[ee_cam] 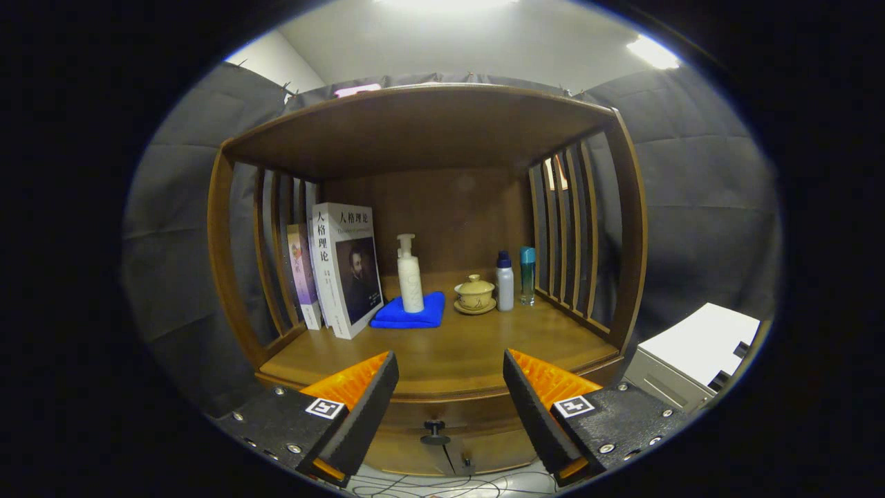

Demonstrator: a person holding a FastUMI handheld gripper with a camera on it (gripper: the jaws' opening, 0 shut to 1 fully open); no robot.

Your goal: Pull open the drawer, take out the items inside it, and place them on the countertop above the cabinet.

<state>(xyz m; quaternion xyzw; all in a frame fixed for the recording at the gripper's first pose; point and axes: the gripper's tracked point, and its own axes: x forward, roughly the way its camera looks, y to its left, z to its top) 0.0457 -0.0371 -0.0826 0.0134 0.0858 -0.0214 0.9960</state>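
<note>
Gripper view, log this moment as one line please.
phase: approach | gripper: open, holding nothing | drawer: closed | drawer knob: between the fingers, untouched | countertop: books, pump bottle on blue cloth, lidded cup, two small bottles

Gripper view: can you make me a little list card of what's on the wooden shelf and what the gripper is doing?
gripper: open, fingers apart, holding nothing
drawer knob: between the fingers, below the countertop edge
drawer: closed
countertop: beyond the fingers
books: upright at the left
pump bottle: standing on the blue cloth
lidded cup: on a saucer, right of the cloth
two small bottles: right of the cup
</note>
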